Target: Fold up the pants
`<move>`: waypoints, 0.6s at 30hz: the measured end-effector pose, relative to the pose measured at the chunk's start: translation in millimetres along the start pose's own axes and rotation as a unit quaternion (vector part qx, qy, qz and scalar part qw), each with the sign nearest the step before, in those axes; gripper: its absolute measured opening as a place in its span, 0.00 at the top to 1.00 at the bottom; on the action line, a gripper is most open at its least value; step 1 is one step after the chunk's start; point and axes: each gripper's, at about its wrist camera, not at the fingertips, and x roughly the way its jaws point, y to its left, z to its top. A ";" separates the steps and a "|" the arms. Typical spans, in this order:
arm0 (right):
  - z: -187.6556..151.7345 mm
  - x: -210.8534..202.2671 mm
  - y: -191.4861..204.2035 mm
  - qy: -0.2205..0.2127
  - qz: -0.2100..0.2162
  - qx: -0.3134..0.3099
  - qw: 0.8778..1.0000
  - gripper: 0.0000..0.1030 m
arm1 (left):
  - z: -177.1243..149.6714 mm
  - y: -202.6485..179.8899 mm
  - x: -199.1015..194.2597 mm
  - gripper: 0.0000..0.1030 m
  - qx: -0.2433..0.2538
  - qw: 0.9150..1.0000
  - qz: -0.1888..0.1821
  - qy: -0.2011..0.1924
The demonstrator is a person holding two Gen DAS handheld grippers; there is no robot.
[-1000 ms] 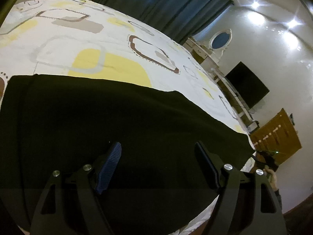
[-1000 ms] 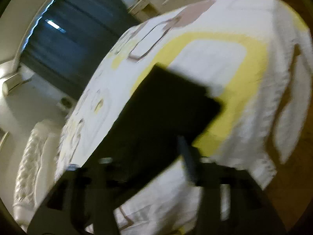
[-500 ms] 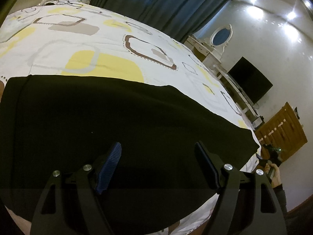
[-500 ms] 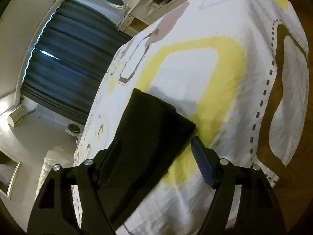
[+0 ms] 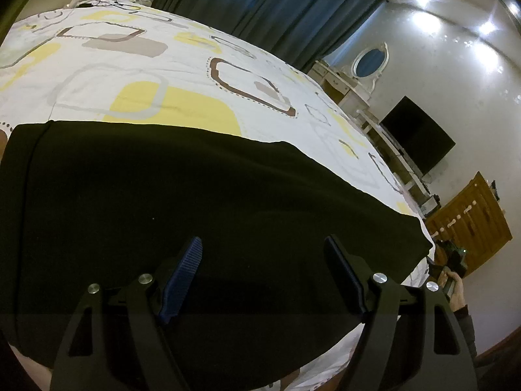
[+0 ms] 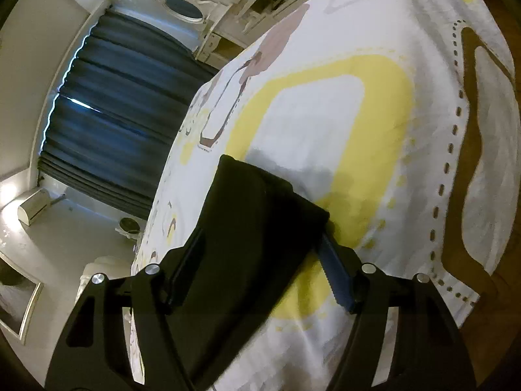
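Black pants [image 5: 182,195] lie flat and stretched long across a patterned bed sheet [image 5: 136,62]. My left gripper [image 5: 263,277] is open and empty, hovering over the near edge of the pants near the wide end. In the right wrist view the narrow end of the pants [image 6: 257,215] lies on the sheet [image 6: 325,120]. My right gripper [image 6: 260,260] is open with its fingers on either side of that end, just above it. The right gripper and the hand holding it also show in the left wrist view [image 5: 451,260] beyond the far end of the pants.
The bed's edge drops to a wooden floor [image 6: 501,309] on the right. Dark curtains [image 5: 276,9], a dresser with an oval mirror [image 5: 368,65], a black TV [image 5: 413,137] and a wooden cabinet [image 5: 469,224] stand beyond the bed.
The right gripper has moved down and closer to the narrow end of the pants, which now lies between its fingers. The left gripper has tilted slightly over the pants.
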 end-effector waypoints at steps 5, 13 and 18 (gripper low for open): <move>2.7 10.6 11.0 -0.004 -0.024 -0.029 0.999 0.34 | -0.1 -0.3 0.0 0.26 -0.003 1.000 -0.002 -0.001; 5.8 10.8 6.5 0.008 -0.032 -0.040 0.999 0.73 | -0.7 -0.3 0.9 0.23 -0.001 1.000 -0.004 -0.002; 6.4 9.1 7.2 0.014 -0.017 -0.039 0.999 0.83 | -0.3 -0.7 2.1 0.22 0.004 1.000 0.001 0.001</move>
